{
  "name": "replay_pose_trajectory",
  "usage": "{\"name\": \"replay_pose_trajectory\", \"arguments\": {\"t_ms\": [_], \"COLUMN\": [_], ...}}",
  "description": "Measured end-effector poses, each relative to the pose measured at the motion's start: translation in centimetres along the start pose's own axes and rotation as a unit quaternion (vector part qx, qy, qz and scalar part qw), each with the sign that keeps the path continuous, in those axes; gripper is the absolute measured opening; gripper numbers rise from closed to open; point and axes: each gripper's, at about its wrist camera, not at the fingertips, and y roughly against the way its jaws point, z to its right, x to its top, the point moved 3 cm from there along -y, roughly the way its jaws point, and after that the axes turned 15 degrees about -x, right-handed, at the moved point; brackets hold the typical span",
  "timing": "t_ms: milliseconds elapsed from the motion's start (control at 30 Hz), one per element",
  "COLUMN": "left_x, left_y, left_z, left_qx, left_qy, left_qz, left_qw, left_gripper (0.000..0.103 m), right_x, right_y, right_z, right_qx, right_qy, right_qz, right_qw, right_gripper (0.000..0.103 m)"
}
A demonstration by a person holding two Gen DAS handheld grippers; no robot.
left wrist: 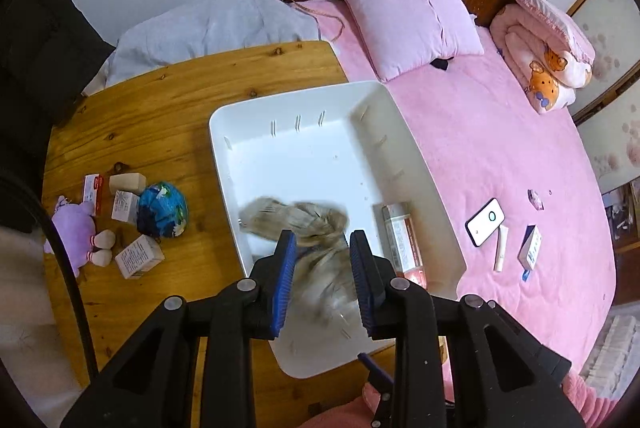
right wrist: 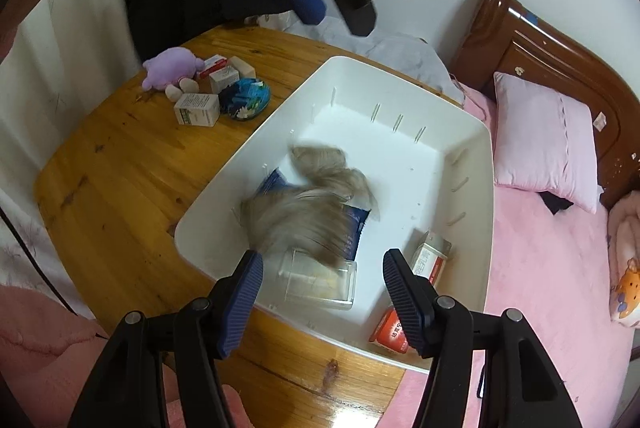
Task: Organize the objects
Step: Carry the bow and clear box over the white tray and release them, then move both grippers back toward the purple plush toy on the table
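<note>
A: Our task's thing right now is the beige cloth bundle (right wrist: 304,211). It is blurred in both views and sits inside the white bin (right wrist: 472,236), over a blue packet (right wrist: 356,224) and beside a clear plastic box (right wrist: 320,282).

B: Do we have hold of it? In the left wrist view it shows between the fingers of the left gripper (left wrist: 323,240), but the blur hides any contact.

A: We can't tell. The jaws stand narrow, with a gap about the cloth's width, so it may be pinched or just let go. Our right gripper (right wrist: 323,260) hangs wide and holds nothing, above the bin's near edge.

B: Then, in our judgement, we should release low and let the cloth settle flat, clear of the red-and-white carton (right wrist: 430,260) at the right wall.

A: Agreed. Outside the bin, the purple plush toy (left wrist: 76,228), the blue ball (left wrist: 162,209) and the small boxes (left wrist: 138,256) wait on the wooden table (left wrist: 160,115). A phone (left wrist: 486,222) lies well apart on the pink bed (left wrist: 500,147).
</note>
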Motion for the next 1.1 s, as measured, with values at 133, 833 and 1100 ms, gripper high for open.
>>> {"name": "replay_pose_trajectory", "arguments": {"t_ms": [133,833,1100], "left_x": [-0.4,-5.3,-7.3], "left_y": [0.3,8.2,11.8], "left_z": [-0.3,-6.3,-10.2], "left_qx": [-0.001,0.039,0.047], "left_qy": [0.008,0.064,0.096], "left_qz": [0.007,0.085,0.099], "left_qw": [0.9999,0.9936,0.9892], "left_gripper": [0.034,0.064,0.065], "right_x": [-0.1,2.8,4.8], "right_y": [0.0,1.9,3.2], "right_z": [-0.4,-5.6,-7.7], "right_qx": [0.0,-0.006,-0.009], "right_qy": [0.002,0.013,-0.015], "right_qz": [-0.007,0.002,0.001], "right_qw": [1.0,1.0,1.0], "right_gripper": [0.067,0.078,0.079]}}
